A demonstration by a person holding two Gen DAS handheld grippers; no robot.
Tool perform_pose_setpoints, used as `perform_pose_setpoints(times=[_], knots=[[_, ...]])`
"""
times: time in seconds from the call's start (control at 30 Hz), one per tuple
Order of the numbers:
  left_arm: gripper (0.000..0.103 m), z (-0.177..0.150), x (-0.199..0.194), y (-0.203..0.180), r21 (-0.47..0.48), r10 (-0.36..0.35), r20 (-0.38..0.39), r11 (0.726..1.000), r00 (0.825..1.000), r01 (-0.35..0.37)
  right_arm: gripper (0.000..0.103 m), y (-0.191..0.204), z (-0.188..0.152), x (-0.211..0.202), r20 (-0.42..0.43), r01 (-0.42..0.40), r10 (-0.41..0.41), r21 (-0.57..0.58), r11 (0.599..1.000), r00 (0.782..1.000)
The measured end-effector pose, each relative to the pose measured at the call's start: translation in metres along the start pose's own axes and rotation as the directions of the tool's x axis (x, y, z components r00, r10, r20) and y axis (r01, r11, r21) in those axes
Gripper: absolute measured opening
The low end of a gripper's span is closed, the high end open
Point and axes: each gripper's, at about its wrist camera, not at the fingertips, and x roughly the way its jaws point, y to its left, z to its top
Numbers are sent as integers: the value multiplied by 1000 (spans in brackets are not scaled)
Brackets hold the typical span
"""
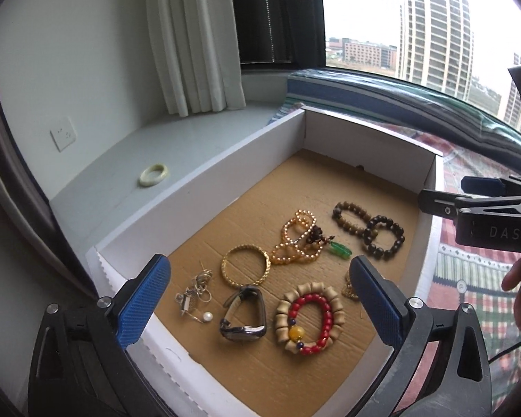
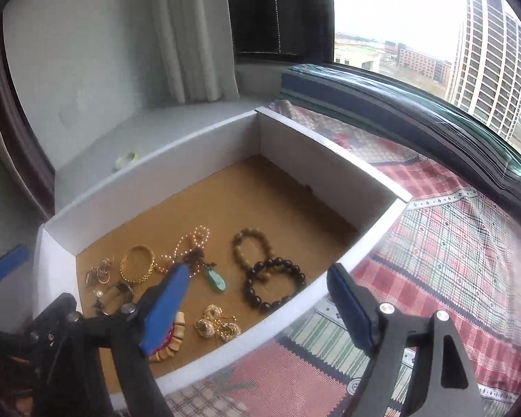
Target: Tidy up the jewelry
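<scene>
Most jewelry already lies in the cardboard box [image 1: 198,170]; only the jade bangle [image 1: 154,174] waits outside on the sill. Left gripper [image 1: 260,299] and right gripper [image 2: 257,309] both gape wide, holding nothing.

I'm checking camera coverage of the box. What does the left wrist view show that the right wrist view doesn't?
Only the left wrist view shows the white wall socket and the whole red bead bracelet. Only the right wrist view shows the cluster of gold earrings in full. Both show the white cardboard box, the gold twisted bangle, the dark bead bracelet and the pale green jade ring on the ledge.
</scene>
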Motion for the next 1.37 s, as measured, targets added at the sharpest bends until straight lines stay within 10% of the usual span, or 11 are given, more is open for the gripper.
perform_pose_setpoints(times=[0.77, 1.37], knots=[[103, -5, 10, 33, -92, -40, -156, 995, 987, 26, 88, 56, -23, -4, -125, 13, -28, -114, 993, 992], [103, -6, 9, 37, -110, -57, -123, 993, 991, 44, 88, 66, -21, 1, -124, 44, -58, -114, 993, 991]])
